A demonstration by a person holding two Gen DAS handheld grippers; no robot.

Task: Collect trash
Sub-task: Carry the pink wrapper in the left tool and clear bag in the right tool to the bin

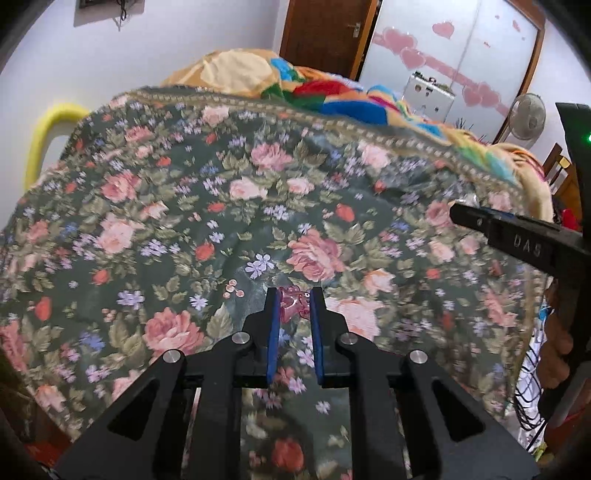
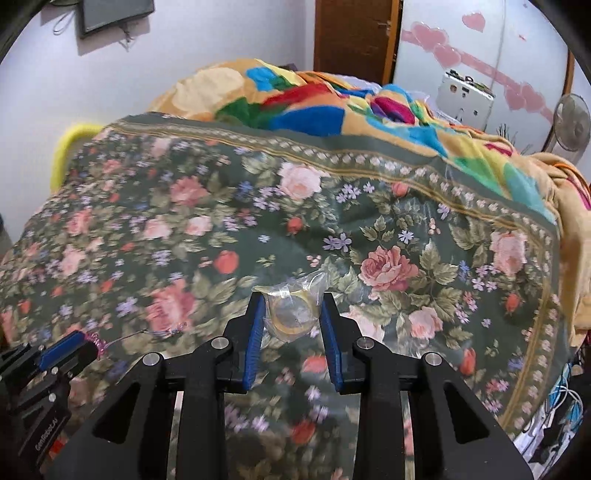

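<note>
- Between the blue pads of the left gripper (image 1: 294, 300), right at their tips, sits a crumpled pink translucent plastic wrapper (image 1: 293, 304); the jaws are drawn close and pinch it from both sides.
- Below and beyond that gripper spreads a dark green bedspread printed with pink roses and small lilac flowers (image 1: 184, 206).
- Off to the left gripper's right, a black finger of the right gripper (image 1: 466, 213) reaches in over the same cloth.
- Between the tips of the right gripper (image 2: 294, 300) is a clear crinkled plastic bag holding a yellowish-rimmed round piece (image 2: 291, 314); the blue pads (image 2: 255, 325) press on its two sides, the jaws narrowed onto it.
- Low at the right gripper's left, the left gripper shows side-on, the pink wrapper poking out at its tip as a small coil.
- Past the far edge of the bedspread from both tools lies a heaped blanket in orange, blue, red and green (image 2: 314, 107).
- Farther back stand a brown wooden door (image 1: 325, 33) and a white wardrobe with pink heart stickers (image 1: 454, 48).
</note>
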